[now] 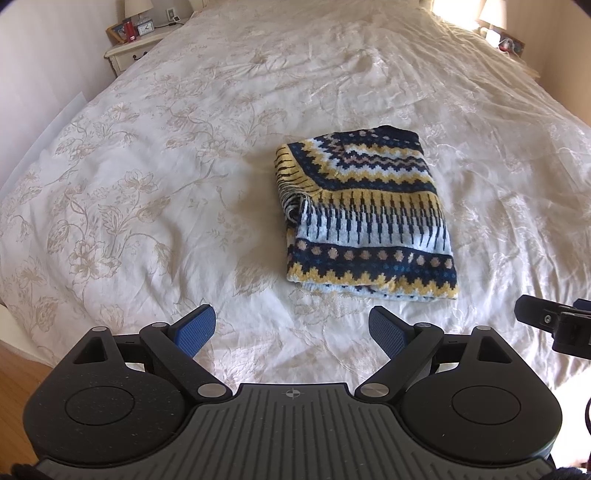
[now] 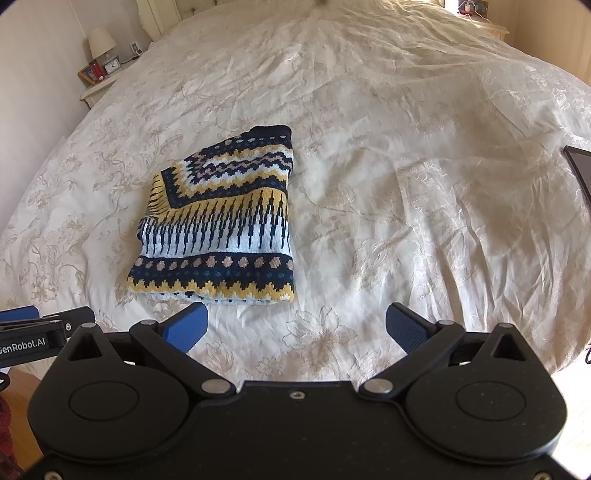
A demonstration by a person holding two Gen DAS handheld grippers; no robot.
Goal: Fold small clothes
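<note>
Strong daylight is admitted from the far right; the bed point(image 1: 258, 92) is washed out at its far right corner point(image 2: 424, 14). Soft shadows are cast leftward by the sweater point(image 1: 365, 218). Fisheye bending and dark vignetting are noted at frame edges. Focus is acceptable.

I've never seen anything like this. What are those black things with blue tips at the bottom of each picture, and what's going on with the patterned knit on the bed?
Each picture comes from a camera mounted on a hand-held gripper, a two-fingered clamp a person carries; there is no robot arm. One view looks along the left gripper, the other along the right gripper. The blue tips are their finger pads. Both grippers are open and hold nothing. On the bed, a patterned knit sweater lies already folded into a compact rectangle.
</note>
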